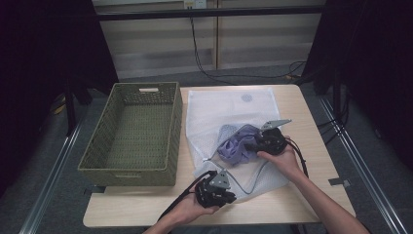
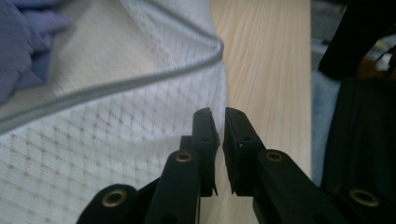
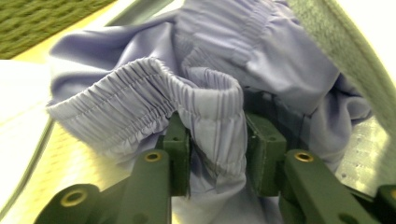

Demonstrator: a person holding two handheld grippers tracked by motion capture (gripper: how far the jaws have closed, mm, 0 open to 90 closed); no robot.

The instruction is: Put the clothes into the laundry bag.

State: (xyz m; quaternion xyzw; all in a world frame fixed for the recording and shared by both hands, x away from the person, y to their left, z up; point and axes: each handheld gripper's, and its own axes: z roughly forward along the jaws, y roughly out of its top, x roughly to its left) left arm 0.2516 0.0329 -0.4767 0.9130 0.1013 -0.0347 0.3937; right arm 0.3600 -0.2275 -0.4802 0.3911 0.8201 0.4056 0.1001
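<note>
We look down on a wooden table (image 1: 302,146) where a person holds a two-jaw gripper in each hand. A white mesh laundry bag (image 1: 214,109) lies flat in the middle, its long axis running from the near edge to the far edge, with a grey zipper (image 2: 140,81) along its near part. A crumpled lilac garment (image 1: 236,144) sits at the bag's open mouth, right of centre. The right gripper (image 1: 253,145) reaches in from the right and meets the garment head-on; in the right gripper view its jaws stand partly apart with a ribbed, elastic fold of the lilac cloth (image 3: 205,121) bunched between them, and we cannot tell whether the pads press on it. The left gripper (image 1: 210,176) is at the bag's near edge, jaws almost together with a thin gap and nothing between them; the mesh lies just left of its tips in the left gripper view. So the right hand is the nearer to the garment. A green woven basket (image 1: 160,131) stands on the left, beside the bag. How much of the garment is inside the mesh is hard to make out.
</note>
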